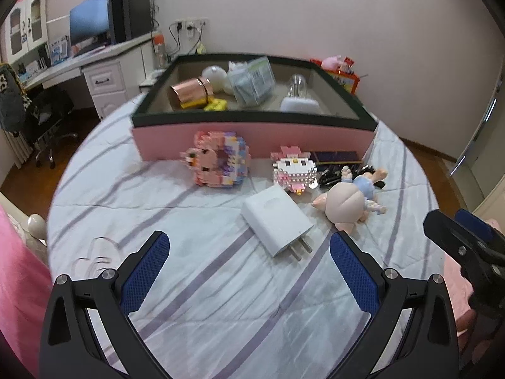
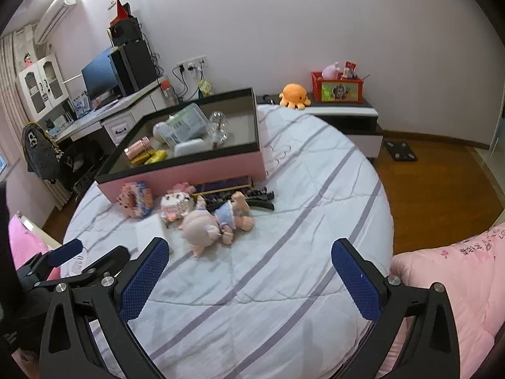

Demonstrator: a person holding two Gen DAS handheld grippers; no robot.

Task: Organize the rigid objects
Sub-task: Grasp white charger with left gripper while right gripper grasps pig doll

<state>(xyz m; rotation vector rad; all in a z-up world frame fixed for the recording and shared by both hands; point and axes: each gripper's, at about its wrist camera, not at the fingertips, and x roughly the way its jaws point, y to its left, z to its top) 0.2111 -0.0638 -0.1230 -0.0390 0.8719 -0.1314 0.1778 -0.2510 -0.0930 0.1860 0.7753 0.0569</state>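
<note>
A pink box with a dark rim [image 1: 252, 137] [image 2: 189, 173] stands on the striped bed and holds several items, among them a copper tin [image 1: 189, 93] and a clear container [image 1: 252, 80]. In front of it lie a pink block figure [image 1: 216, 162] [image 2: 137, 200], a white-and-pink block figure [image 1: 293, 170] [image 2: 176, 205], a white plug adapter [image 1: 277, 221], a pig doll [image 1: 347, 202] [image 2: 214, 221], black clips [image 2: 258, 200] and a dark flat case [image 1: 336, 157]. My left gripper [image 1: 249, 271] is open just short of the adapter. My right gripper [image 2: 251, 281] is open over bare bedding, nearer than the doll.
A desk with a monitor [image 1: 91, 23] and an office chair [image 1: 47, 117] stand at the left. A low cabinet carries an orange plush [image 2: 293, 94] and a red crate [image 2: 336, 87]. Pink quilt [image 2: 457, 268] lies at the right; wooden floor [image 2: 442, 183] surrounds the bed.
</note>
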